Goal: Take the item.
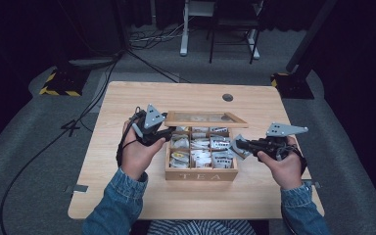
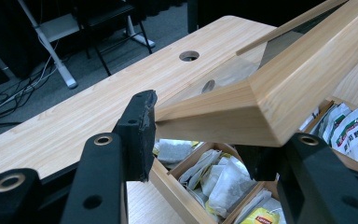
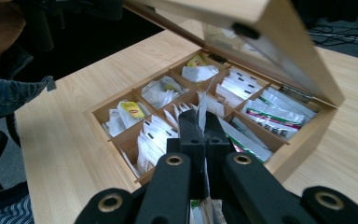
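Left gripper (image 2: 205, 140): jaws apart, straddling corner of glass-paned wooden lid (image 2: 279, 93), propping it half-open so compartments stay reachable. Right gripper (image 3: 204, 140): jaws pressed together on white paper tea bag (image 3: 202, 109), pinched at box's right side, likely lifting out. Light wooden box lettered TEA (image 1: 200, 175) sits mid-table (image 1: 127, 98), sachets (image 3: 154, 137) sorted in cells.

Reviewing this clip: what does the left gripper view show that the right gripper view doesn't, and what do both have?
Left gripper view alone: the left gripper set open around the corner of the raised lid, and the table's round cable hole. Right gripper view alone: the right gripper shut on a white tea bag, plus a denim sleeve. Both: the wooden tea box's compartments of sachets and the glass-paned lid held up.
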`<state>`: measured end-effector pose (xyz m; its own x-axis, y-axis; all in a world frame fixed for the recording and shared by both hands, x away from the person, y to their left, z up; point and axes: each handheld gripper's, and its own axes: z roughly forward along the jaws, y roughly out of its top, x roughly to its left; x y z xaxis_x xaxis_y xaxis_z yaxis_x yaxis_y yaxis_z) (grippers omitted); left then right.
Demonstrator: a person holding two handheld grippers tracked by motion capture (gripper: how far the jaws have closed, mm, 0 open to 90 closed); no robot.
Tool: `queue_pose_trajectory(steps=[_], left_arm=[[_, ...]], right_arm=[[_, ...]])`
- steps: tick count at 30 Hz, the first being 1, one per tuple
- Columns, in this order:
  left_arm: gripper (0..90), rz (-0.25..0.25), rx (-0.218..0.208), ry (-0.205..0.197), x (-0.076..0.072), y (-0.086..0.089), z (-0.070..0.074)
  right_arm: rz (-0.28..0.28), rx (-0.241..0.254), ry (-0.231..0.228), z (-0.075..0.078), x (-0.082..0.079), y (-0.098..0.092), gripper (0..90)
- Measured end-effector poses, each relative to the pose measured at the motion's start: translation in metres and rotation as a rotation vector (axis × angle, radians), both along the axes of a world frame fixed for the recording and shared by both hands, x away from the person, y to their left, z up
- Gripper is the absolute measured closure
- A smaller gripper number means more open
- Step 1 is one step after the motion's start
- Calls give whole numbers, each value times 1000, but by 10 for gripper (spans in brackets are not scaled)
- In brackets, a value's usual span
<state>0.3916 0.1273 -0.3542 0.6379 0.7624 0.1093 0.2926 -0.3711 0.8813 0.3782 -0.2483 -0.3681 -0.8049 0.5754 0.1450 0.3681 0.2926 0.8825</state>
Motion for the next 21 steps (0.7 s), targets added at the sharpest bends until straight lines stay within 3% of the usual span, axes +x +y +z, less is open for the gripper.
queue_pose_trajectory(steps=[10,21], left_arm=[[518,-1,0,0,0,0,0],[518,0,4,-1,0,0,0]], right_arm=[[-48,-2,-20,3,0,-13,900],[-141,-35,-46,1,4,-33,900]])
